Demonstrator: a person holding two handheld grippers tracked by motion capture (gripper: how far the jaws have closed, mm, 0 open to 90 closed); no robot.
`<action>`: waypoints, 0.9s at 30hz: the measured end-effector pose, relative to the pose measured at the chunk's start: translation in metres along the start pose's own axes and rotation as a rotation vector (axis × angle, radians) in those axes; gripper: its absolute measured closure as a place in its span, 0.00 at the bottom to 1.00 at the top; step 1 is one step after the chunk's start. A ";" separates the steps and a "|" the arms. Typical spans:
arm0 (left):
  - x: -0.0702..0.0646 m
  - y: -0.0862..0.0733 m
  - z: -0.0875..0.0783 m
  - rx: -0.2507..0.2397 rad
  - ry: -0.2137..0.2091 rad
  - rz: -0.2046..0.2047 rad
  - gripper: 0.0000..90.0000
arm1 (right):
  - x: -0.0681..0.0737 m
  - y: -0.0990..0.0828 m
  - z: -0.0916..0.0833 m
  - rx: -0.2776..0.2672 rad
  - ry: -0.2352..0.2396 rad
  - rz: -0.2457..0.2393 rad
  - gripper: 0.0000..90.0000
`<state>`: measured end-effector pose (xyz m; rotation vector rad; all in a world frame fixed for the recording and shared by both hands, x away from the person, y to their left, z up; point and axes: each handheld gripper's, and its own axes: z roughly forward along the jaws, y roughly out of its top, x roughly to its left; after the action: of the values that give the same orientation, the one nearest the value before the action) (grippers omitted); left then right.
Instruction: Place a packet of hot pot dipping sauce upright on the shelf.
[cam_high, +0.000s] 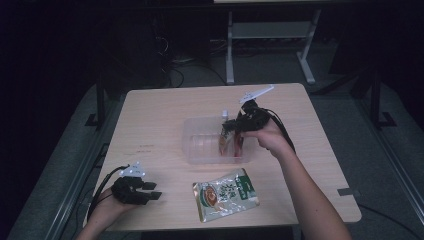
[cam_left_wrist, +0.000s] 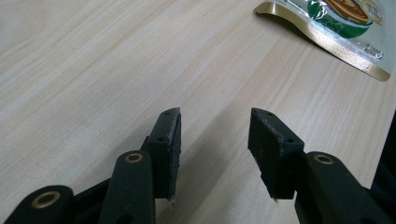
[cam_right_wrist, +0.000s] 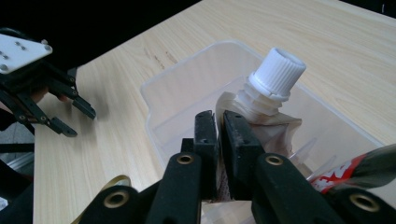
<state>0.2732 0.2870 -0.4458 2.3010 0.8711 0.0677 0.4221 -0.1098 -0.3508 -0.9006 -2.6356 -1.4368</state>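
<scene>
Desk (cam_high: 150, 125): light wood, all items on it. Clear tub (cam_high: 197, 142) sits mid-desk, open top. Flat green-and-gold packet (cam_high: 226, 194) lies on the desk just in front of the tub, apart from it.

Right tongs (cam_high: 235, 127) are over the tub's right end, tipped down into it. In the right gripper view the right tongs (cam_right_wrist: 219, 135) stand nearly closed, thin gap, with the edge of a spout pouch (cam_right_wrist: 261, 126) between them; pouch sits inside the tub (cam_right_wrist: 187, 88), white cap (cam_right_wrist: 278, 72) up. Whether the pads press on it, can't tell.

Left tongs (cam_high: 152, 190) rest low at the desk's near-left corner, well apart from the tub. Left gripper view: left tongs (cam_left_wrist: 215, 135) about half open, empty, bare desk (cam_left_wrist: 93, 70) between them, packet (cam_left_wrist: 341, 23) corner ahead.
</scene>
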 end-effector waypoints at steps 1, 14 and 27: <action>0.000 0.000 0.000 -0.001 0.001 0.005 0.60 | 0.001 0.000 -0.001 -0.003 0.002 0.001 0.88; -0.001 0.001 0.001 0.001 0.000 0.001 0.58 | 0.011 -0.002 -0.013 -0.006 -0.043 -0.019 0.54; -0.007 0.004 0.001 -0.005 -0.012 0.014 0.43 | 0.033 -0.006 -0.038 -0.048 -0.062 -0.051 0.44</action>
<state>0.2705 0.2795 -0.4426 2.3012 0.8477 0.0622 0.3822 -0.1262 -0.3245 -0.9031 -2.6980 -1.5138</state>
